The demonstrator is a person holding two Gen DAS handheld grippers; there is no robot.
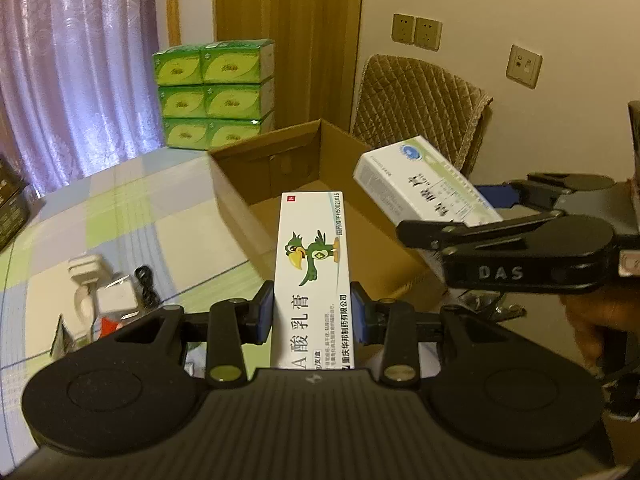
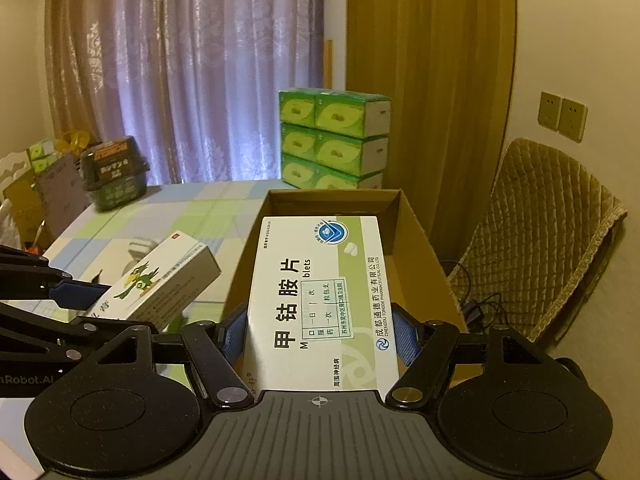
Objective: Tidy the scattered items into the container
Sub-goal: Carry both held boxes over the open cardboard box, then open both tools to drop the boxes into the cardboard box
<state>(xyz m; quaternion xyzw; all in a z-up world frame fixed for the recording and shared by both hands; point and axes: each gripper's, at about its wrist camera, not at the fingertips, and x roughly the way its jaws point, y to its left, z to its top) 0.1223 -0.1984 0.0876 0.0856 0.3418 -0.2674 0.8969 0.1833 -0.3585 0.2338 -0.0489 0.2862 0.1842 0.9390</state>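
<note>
Jaws of left gripper (image 1: 312, 312) clamped on parrot ointment box (image 1: 310, 276), right gripper (image 2: 320, 336) jaws clamped on tablets box (image 2: 320, 300), both held above open cardboard carton (image 2: 416, 240) on bench (image 1: 120, 208).

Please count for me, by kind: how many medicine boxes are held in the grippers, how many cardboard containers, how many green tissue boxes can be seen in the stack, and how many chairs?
Medicine boxes: 2, parrot box in left gripper, tablet box in right gripper
Cardboard container: 1
Green tissue boxes visible: 6
Chair: 1
Total: 10
</note>
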